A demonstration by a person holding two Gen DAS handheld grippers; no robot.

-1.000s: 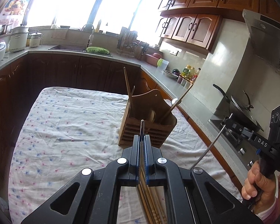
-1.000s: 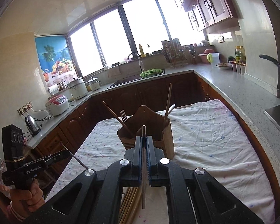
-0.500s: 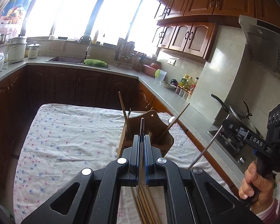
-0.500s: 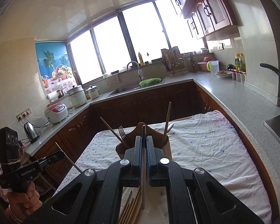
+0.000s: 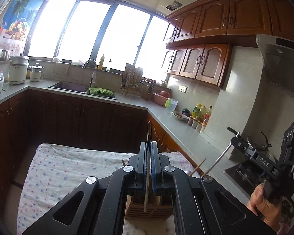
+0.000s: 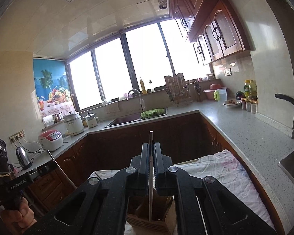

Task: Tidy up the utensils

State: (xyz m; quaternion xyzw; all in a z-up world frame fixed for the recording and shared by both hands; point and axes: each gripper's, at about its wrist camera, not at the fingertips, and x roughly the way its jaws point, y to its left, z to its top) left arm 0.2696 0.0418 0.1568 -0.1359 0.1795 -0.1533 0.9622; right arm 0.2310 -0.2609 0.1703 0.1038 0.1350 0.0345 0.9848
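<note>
My left gripper (image 5: 148, 144) is shut on a thin pale chopstick (image 5: 146, 186) that runs up between its pads and pokes out past the tips. Below it, seen through the gripper frame, stands the slatted wooden utensil holder (image 5: 147, 211) on the flowered tablecloth (image 5: 58, 168); a wooden chopstick (image 5: 199, 165) leans out of it. My right gripper (image 6: 151, 145) is shut on another thin chopstick (image 6: 150, 195), above the same holder (image 6: 152, 223). Each gripper shows in the other's view: the right gripper (image 5: 234, 141) with a silvery stick (image 5: 217, 161), the left gripper (image 6: 51, 164) at the left edge.
A grey L-shaped counter (image 5: 186, 129) runs behind and to the right, with a sink (image 5: 72, 87), a green basket (image 5: 101, 91), a dish rack, bottles and a jug. A stove with a wok (image 5: 260, 143) is at the right. Rice cookers (image 6: 51, 139) and a kettle stand on the left counter.
Both grippers rose and tipped upward with their chopsticks. The holder dropped to the bottom of both views, now mostly behind the gripper bodies, and more window and ceiling show.
</note>
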